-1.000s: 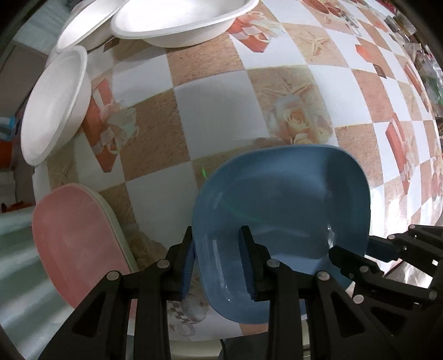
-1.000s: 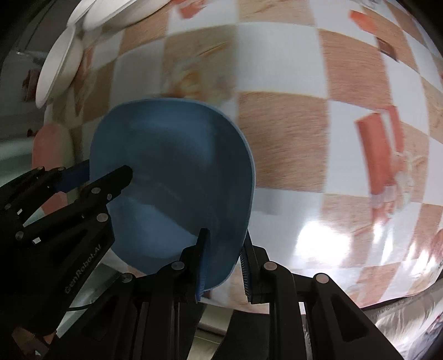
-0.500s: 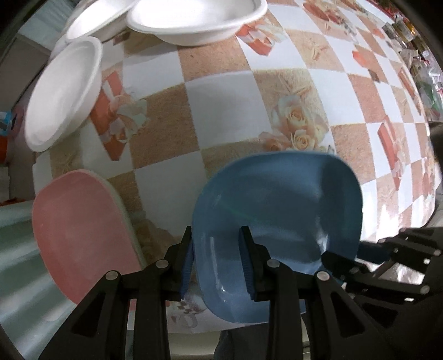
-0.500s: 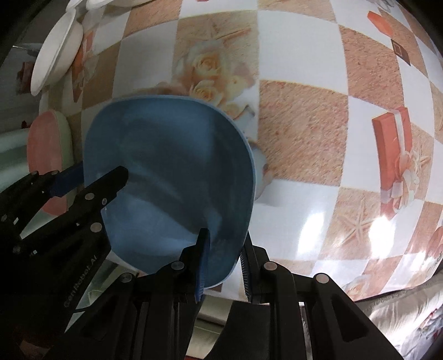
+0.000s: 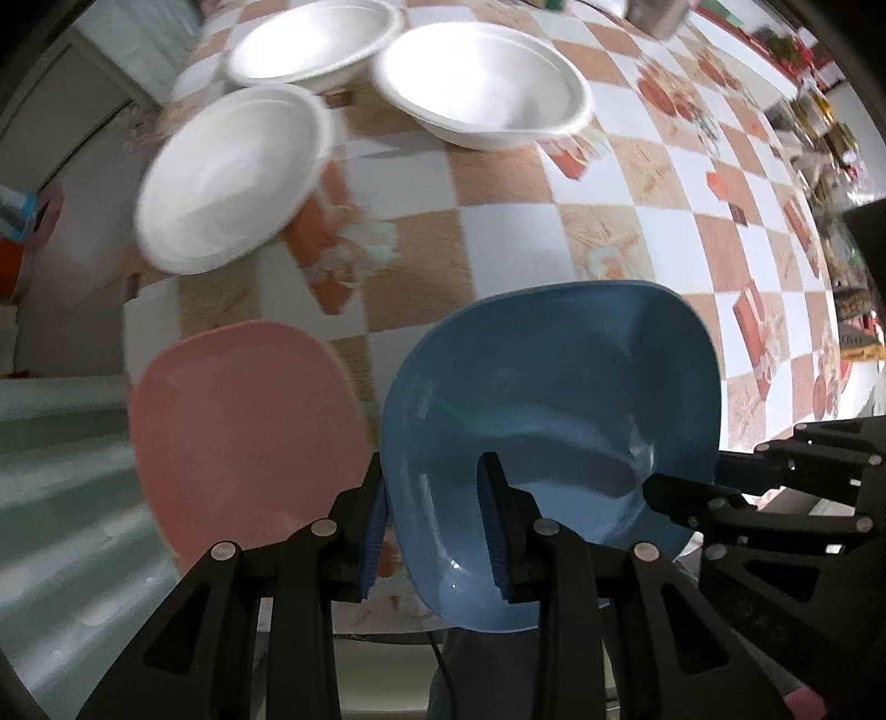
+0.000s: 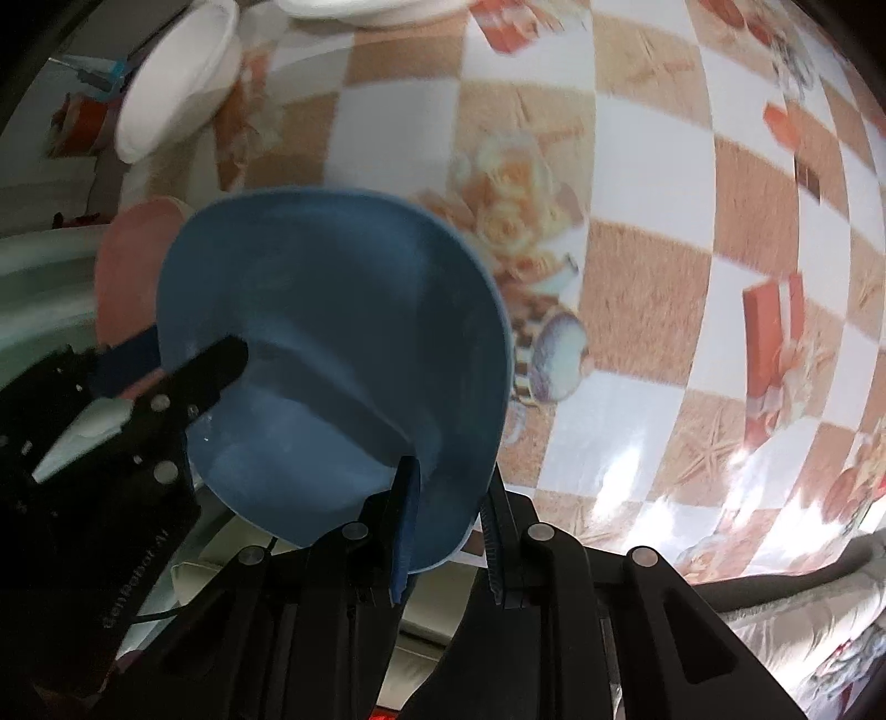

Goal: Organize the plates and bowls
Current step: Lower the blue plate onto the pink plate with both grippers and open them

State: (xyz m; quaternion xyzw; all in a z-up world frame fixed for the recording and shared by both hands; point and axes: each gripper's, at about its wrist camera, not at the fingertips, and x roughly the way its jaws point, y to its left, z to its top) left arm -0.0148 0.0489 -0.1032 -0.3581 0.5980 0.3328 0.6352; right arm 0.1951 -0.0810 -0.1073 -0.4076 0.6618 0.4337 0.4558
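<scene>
Left wrist view: the left gripper (image 5: 434, 515) is clamped on the near rim of a blue bowl (image 5: 554, 421), one finger outside the wall and one inside. The right gripper (image 5: 686, 487) reaches in from the right edge of this view and pinches the bowl's opposite rim. The bowl is carried between the two tools above the near edge of a table (image 5: 559, 232) covered in a checked cloth of white and sandy squares with printed roses and gift boxes.

Just left of the blue bowl, a pink plate (image 5: 238, 437) lies flat on the near corner of the table, partly overlapped by the left gripper's outer finger. Farther back stand three white bowls: one tilted and blurred on the left (image 5: 232, 177), one behind it (image 5: 313, 44), and one to the right (image 5: 482, 88). The two rear ones sit close together.

Right wrist view: the right gripper (image 6: 446, 515) grips the blue bowl's (image 6: 332, 354) rim, fingers on either side of the wall. The left gripper (image 6: 183, 376) holds the far-left rim. The pink plate (image 6: 130, 277) peeks out behind the bowl at the left. One white bowl (image 6: 177, 77) shows on edge at upper left.
</scene>
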